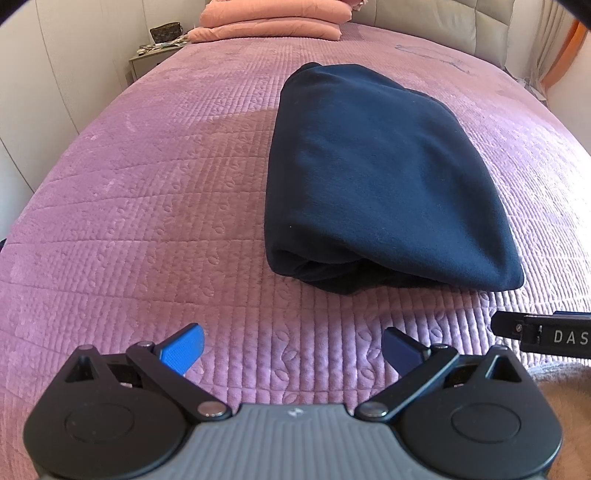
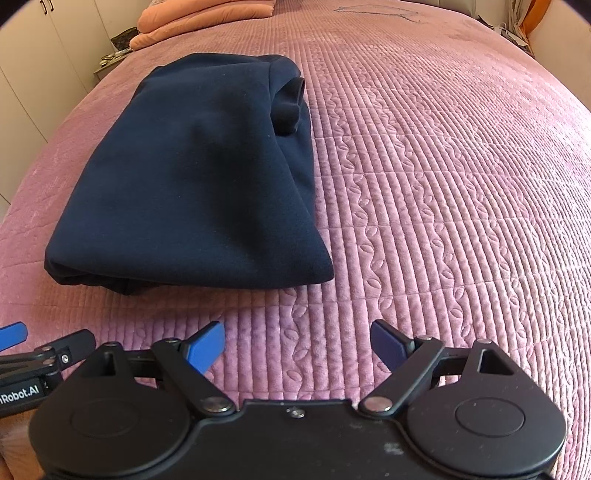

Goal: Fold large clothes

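Observation:
A dark navy garment (image 1: 384,177) lies folded into a thick rectangular bundle on the purple quilted bedspread (image 1: 147,206). In the right wrist view the same garment (image 2: 195,177) shows a rolled cuff or collar at its far right corner. My left gripper (image 1: 293,347) hovers open over the bedspread, short of the bundle's near edge, nothing between its blue pads. My right gripper (image 2: 297,341) is open too, to the right of the bundle's near corner, holding nothing. The left gripper's blue tip (image 2: 13,334) pokes into the right wrist view at the lower left.
Stacked peach pillows (image 1: 273,18) lie at the head of the bed by a padded headboard (image 1: 443,26). A small nightstand (image 1: 147,55) with clutter stands at the far left, next to white wardrobe doors. Open bedspread (image 2: 443,166) stretches to the right of the garment.

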Motion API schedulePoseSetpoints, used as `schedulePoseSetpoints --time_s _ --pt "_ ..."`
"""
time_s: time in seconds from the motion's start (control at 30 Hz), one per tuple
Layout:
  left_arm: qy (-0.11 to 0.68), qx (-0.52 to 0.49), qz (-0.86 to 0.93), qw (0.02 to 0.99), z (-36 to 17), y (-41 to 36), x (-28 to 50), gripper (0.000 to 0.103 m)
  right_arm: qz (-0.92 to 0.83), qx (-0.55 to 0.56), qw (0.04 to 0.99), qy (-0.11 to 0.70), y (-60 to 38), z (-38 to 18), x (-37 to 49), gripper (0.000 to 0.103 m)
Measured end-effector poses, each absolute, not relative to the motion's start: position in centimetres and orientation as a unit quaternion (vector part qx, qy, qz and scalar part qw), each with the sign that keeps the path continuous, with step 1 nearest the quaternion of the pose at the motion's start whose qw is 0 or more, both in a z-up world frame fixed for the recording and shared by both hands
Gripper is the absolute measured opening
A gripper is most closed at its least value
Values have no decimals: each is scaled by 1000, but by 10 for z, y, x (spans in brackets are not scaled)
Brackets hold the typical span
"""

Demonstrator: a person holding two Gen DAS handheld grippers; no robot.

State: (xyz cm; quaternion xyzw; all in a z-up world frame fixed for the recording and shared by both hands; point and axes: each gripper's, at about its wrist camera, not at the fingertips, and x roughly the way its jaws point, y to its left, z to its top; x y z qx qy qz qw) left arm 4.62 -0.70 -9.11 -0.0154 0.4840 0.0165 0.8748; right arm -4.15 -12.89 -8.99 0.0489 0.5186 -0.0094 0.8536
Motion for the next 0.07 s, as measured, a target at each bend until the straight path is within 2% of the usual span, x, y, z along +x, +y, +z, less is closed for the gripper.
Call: schedulePoseSetpoints --time_s 0.07 --pt "487 -15 20 873 -92 -7 47 103 -9 49 854 519 -129 -90 -42 102"
